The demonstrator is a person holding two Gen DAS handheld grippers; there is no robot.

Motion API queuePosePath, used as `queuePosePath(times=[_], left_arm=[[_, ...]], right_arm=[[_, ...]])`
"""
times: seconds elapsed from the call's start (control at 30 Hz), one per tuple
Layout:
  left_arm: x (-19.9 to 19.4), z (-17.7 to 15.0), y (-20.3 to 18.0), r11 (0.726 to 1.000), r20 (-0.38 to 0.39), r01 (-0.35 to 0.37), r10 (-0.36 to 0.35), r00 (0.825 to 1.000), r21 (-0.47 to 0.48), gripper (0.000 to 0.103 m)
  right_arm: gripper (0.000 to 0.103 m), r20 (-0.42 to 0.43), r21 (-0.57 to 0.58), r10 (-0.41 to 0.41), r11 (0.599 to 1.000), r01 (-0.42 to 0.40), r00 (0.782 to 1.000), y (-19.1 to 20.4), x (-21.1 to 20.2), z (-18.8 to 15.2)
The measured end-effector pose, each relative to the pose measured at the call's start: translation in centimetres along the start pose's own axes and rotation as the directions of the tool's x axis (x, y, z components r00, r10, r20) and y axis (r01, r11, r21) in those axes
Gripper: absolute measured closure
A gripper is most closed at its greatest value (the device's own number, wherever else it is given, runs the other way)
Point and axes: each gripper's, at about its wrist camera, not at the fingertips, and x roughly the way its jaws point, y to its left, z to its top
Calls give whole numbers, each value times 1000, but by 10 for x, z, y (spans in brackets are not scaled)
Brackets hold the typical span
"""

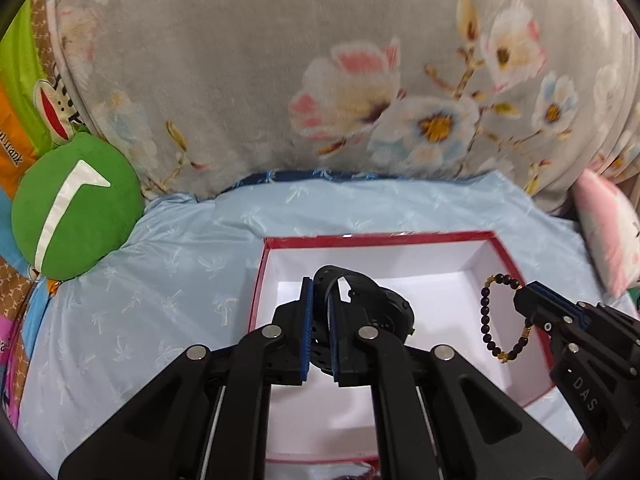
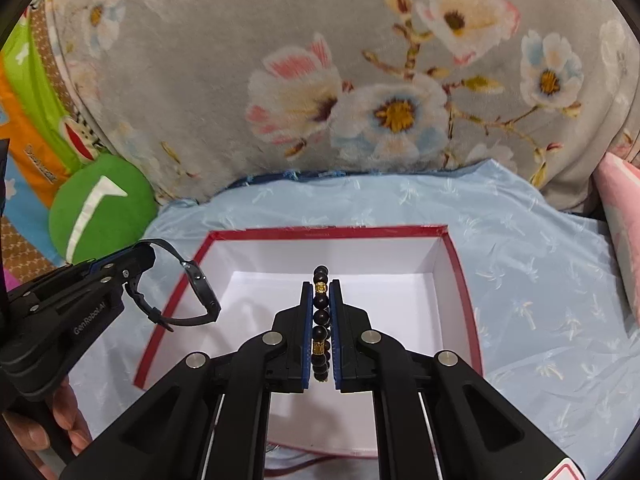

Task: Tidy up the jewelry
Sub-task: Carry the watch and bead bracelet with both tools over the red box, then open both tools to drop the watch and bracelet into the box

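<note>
My left gripper (image 1: 319, 304) has its blue-padded fingers (image 1: 307, 320) closed on the strap of a black wristwatch with a round dark case (image 1: 376, 312). In the right wrist view the watch (image 2: 196, 288) hangs clear of the box floor, over the left wall of the box, with its loose strap end curling below the fingers.

My right gripper (image 2: 322, 312) has its fingers (image 2: 307, 320) clamped on a bracelet of dark round beads with small gold spacers (image 2: 321, 320). In the left wrist view the bracelet (image 1: 490, 316) dangles as an open loop from the fingertips, over the right side of the box interior; I cannot tell whether its lowest beads touch the floor.

Beneath both grippers sits an open rectangular cardboard box, red outside and white inside (image 1: 380, 240), (image 2: 328, 234). Its visible interior holds nothing but the hanging pieces. The box rests on a bed covered with a pale blue sheet printed with small white palm trees (image 1: 160, 280).

Behind the box stands a grey quilt with large pink, white and blue flowers (image 1: 240, 80). A round green plush cushion with a white angled stripe (image 1: 76, 208) lies at the far left, and a pink pillow (image 1: 604, 232) at the far right.
</note>
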Motion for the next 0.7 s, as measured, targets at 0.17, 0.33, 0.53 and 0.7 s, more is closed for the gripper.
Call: queuePosePath(times=[0.17, 0.33, 0.53, 0.7], left_arm=[[42, -10, -2, 1000, -61, -13, 13, 998, -4, 96], [61, -23, -4, 1000, -94, -4, 4, 996, -4, 94], [82, -29, -1, 999, -126, -21, 16, 992, -36, 77], [61, -24, 9, 994, 12, -75, 76, 997, -79, 18]], right_arm=[[96, -69, 15, -15, 1000, 16, 998, -3, 41, -11], [96, -112, 23, -2, 1000, 5, 994, -7, 61, -27], [79, -101, 38, -10, 999, 14, 995, -13, 68, -31], [49, -12, 60, -41, 997, 42, 999, -22, 42, -23]])
